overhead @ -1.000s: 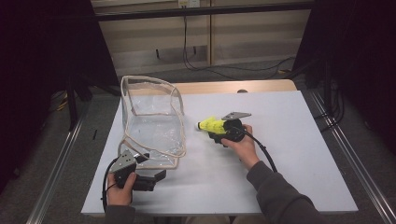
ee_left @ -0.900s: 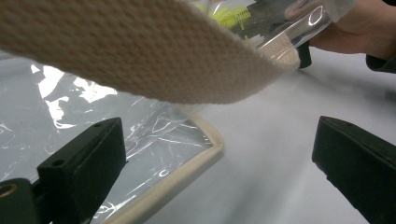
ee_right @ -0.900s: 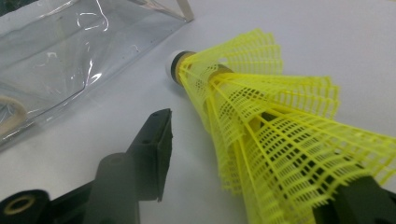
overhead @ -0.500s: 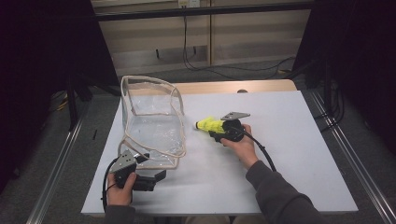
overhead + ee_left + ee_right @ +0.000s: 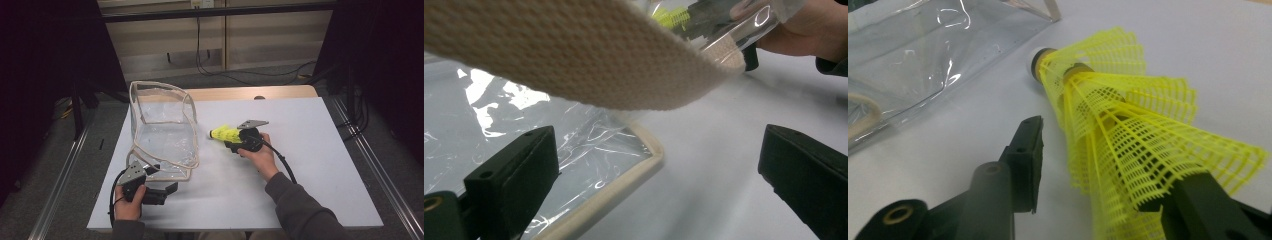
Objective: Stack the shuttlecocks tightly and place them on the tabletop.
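Right claw (image 5: 235, 137) pinched the shuttlecock (image 5: 1108, 125) by its skirt, jaws looking closed on the mesh. Shuttlecock sat low over the bench (image 5: 310, 150), just right of the bag (image 5: 162, 132), long axis pointing cork-first at the bag's side. Left claw (image 5: 659, 170) spread wide at the bag's near rim, gripping nothing.

Dim dark surroundings; bright table (image 5: 310, 150); glare on clear bag (image 5: 162, 132).
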The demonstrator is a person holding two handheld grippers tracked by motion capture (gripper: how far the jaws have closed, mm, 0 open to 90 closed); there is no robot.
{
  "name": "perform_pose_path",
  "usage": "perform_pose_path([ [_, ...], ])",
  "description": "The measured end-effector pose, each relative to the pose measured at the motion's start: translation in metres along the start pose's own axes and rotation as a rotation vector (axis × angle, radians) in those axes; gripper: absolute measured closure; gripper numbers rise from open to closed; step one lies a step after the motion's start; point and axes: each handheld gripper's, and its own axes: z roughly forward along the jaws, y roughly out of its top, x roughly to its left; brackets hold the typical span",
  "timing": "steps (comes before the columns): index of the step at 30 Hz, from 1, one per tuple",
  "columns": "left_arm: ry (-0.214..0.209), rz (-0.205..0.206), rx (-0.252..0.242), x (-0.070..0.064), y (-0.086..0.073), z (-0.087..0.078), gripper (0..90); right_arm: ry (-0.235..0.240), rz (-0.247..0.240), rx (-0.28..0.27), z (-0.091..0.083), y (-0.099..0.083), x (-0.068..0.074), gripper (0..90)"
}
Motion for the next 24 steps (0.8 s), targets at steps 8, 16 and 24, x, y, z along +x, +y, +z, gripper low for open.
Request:
perform_pose_path([
  [8,-0.002,-0.001,-0.005,0.0000,-0.0004,0.0009,2.7,0.000,0.000,-0.021,0.0047,-0.0001,0.0030,64.3],
  [16,0.001,-0.001,0.001,0.0003,-0.0002,0.0001,2.7,-0.020,0.006,-0.034,0.0070,0.0007,0.0010,76.2],
  [24,0.002,-0.001,0.001,0.0002,-0.0001,-0.0001,2.7,-0.007,-0.014,-0.015,0.0020,0.0015,-0.0025,79.3],
])
